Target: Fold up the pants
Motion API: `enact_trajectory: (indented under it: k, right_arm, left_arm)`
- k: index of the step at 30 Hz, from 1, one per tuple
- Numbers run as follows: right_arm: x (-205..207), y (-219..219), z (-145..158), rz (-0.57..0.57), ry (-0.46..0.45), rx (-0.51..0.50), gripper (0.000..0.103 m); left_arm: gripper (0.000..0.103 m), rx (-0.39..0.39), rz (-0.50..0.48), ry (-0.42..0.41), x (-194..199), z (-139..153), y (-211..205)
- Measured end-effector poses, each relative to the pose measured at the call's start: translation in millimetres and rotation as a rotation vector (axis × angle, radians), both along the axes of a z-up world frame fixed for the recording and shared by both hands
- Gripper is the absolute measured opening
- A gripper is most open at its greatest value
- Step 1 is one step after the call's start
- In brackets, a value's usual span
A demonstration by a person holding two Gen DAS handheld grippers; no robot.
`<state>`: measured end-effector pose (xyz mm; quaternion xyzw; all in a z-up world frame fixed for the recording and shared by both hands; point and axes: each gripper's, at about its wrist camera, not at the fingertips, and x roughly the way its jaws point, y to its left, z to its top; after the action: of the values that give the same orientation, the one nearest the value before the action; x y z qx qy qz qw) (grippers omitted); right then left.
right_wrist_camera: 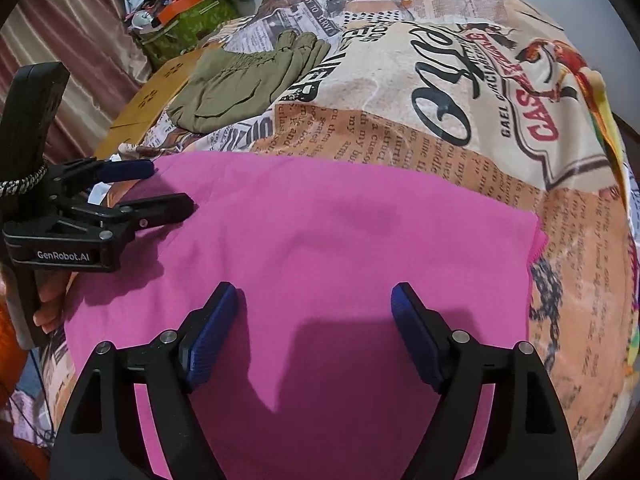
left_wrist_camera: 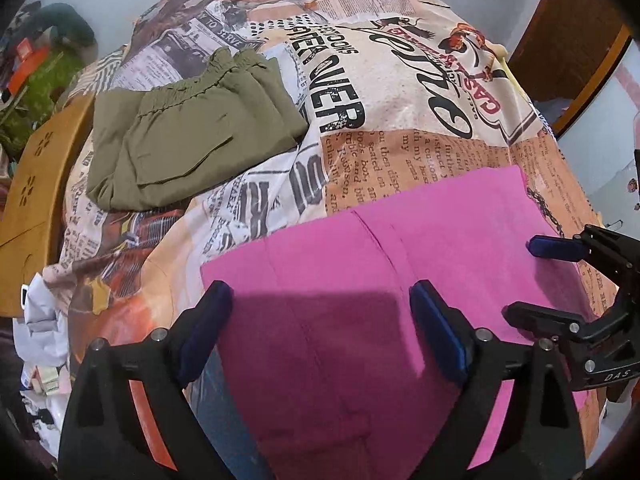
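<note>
I am looking down on a bed covered by a bedspread (left_wrist_camera: 400, 128) printed like old newspaper pages in cream, orange and black. Lying flat across its near part are the pink pants (right_wrist_camera: 340, 240), spread smooth into a broad rectangle, with a seam line running up the middle in the left wrist view. Farther back on the bed, toward the left, sits a pair of olive pants (left_wrist_camera: 188, 140), already folded into a neat stack with its gathered waistband showing. A tan wooden board (left_wrist_camera: 32, 200) stands at the bed's left edge, and a heap of clutter (right_wrist_camera: 184, 4) lies beyond it.

My left gripper (left_wrist_camera: 320, 332) hovers over the left part of the pink cloth, jaws wide apart with nothing between them. My right gripper (right_wrist_camera: 314, 332) hovers over the right part, jaws also apart and empty.

The risks I judge from here: closing on the middle of the cloth instead of an edge would bunch it; pinching only the top layer would leave the fold lopsided; catching the bedspread underneath would drag it along; uneven lifting between the two sides would skew the crease.
</note>
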<state>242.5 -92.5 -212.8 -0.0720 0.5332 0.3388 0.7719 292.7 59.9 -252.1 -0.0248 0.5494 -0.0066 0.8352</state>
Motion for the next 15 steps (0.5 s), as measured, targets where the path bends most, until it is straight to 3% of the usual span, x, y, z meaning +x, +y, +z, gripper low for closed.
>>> enact_trajectory:
  k: [15]
  right_arm:
    - [-42,-34,7,-0.08,-0.023,0.007,0.076]
  left_arm:
    - [0.099,0.083,0.002,-0.043,-68,19,-1]
